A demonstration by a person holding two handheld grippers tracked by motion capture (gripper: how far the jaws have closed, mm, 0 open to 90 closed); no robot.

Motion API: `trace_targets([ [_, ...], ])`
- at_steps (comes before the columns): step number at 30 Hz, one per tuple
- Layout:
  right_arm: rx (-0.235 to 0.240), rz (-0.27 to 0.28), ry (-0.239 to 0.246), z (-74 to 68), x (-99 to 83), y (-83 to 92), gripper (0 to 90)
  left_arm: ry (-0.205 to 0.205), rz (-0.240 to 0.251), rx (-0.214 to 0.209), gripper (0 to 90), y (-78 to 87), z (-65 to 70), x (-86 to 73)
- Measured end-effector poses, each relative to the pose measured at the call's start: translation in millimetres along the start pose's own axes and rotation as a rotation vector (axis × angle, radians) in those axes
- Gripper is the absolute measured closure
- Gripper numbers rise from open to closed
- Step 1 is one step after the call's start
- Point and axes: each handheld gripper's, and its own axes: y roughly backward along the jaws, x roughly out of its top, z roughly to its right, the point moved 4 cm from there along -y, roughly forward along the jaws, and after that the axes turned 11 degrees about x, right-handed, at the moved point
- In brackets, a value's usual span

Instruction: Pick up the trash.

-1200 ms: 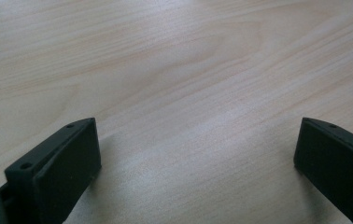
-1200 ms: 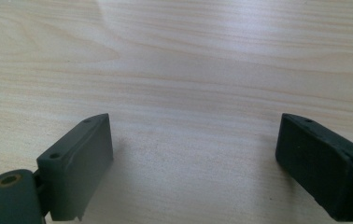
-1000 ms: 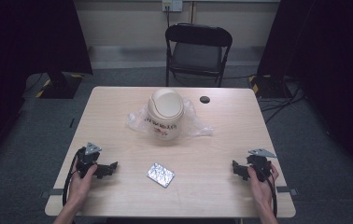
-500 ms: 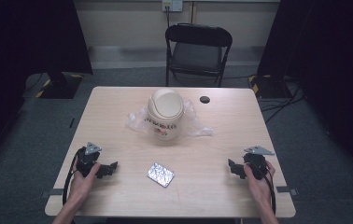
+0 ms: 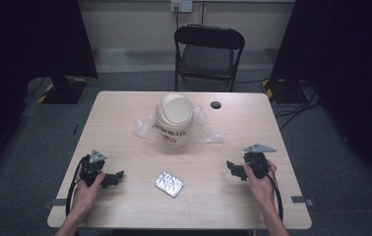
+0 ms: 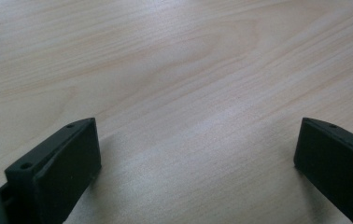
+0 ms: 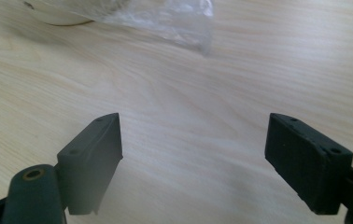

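Note:
A cream tub with a lid [image 5: 174, 118] lies on a clear plastic bag [image 5: 208, 130] at the middle of the wooden table [image 5: 125, 103]. A small silver foil packet [image 5: 169, 184] rests near the front edge. My left gripper [image 5: 117, 176] sits low at the front left, open, with bare wood between its jaws [image 6: 198, 154]. Toward the front right my right gripper [image 5: 233, 169] is open too, empty, its jaws facing the bag's edge [image 7: 184, 21] and the tub's base [image 7: 58, 14].
A small black disc [image 5: 216, 104] lies at the back of the table. A black folding chair [image 5: 208, 51] stands behind the table. Dark curtains flank both sides.
My right gripper has shifted left and slightly toward the tub. The left gripper has stayed where it was.

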Motion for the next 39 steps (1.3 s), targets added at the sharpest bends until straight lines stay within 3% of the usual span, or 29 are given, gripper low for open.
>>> trace_targets([
  [15, 0.059, 0.042, 0.050, -12.8, 55.1, -6.6, 19.3, 0.001, 0.006, -0.007, 0.3, 0.2, 0.0, -0.4],
  [27, 0.118, 0.059, 0.137, -38.8, 115.2, -30.5, 17.9, 0.001, 0.007, -0.005, 0.2, 0.2, 0.0, -0.4],
  [37, 0.170, 0.044, 0.187, -54.2, 148.9, -56.6, 18.5, 0.004, 0.008, -0.005, 0.2, 0.1, 0.1, -0.4],
  [39, 0.180, 0.054, 0.179, -54.8, 156.3, -58.2, 19.0, 0.005, 0.008, -0.006, 0.3, 0.1, 0.2, -0.4],
])
